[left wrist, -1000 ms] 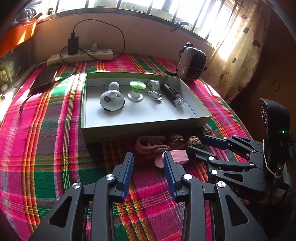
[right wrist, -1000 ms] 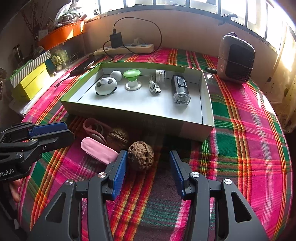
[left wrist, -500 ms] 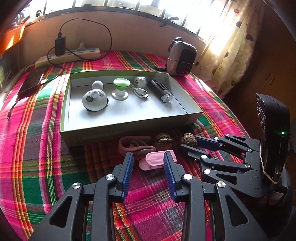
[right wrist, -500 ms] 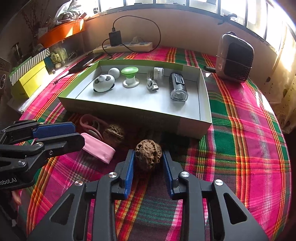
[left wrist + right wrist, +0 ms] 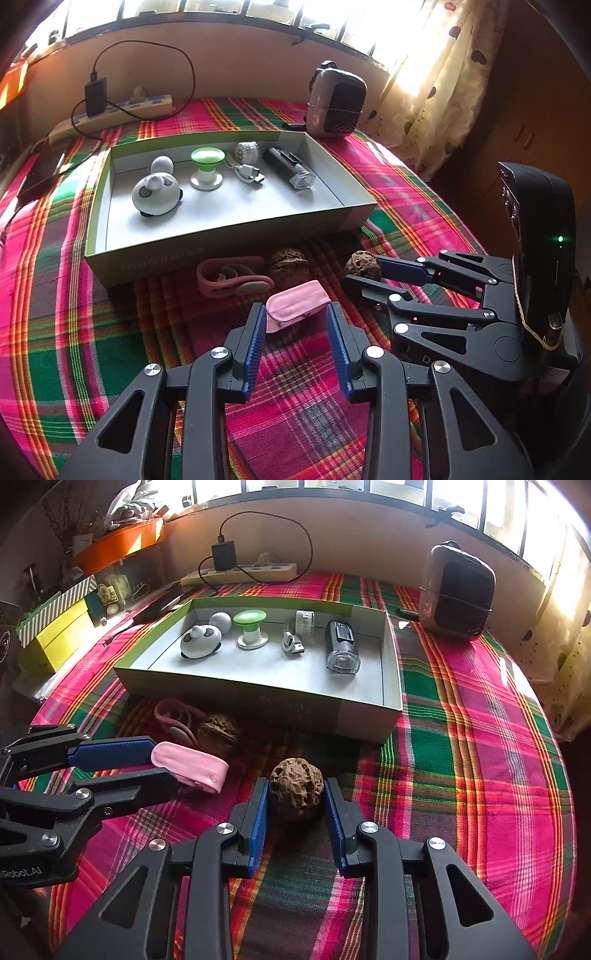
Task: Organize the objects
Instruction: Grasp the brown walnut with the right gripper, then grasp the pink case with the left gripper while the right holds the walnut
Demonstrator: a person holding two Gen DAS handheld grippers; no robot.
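Note:
My right gripper (image 5: 295,794) is shut on a wrinkled brown walnut (image 5: 296,788) that sits on the plaid cloth. From the left wrist view that walnut (image 5: 360,262) shows at the tips of the right gripper (image 5: 364,277). My left gripper (image 5: 295,314) is open, and a pink soft case (image 5: 297,304) lies between its fingertips; I cannot tell if the pads touch it. A second walnut (image 5: 288,258) and a pink curved band (image 5: 225,277) lie by the front wall of the open box (image 5: 221,236).
The box holds a white panda-like toy (image 5: 157,192), a green-topped stand (image 5: 207,168), a cable and a black torch (image 5: 290,170). Behind the box are a small heater (image 5: 336,105), a power strip (image 5: 110,114) and a phone (image 5: 40,170). Yellow boxes (image 5: 55,635) stand at the left.
The right gripper's jaws closed onto the walnut. The left gripper shifted so that the pink case now lies between its open fingertips.

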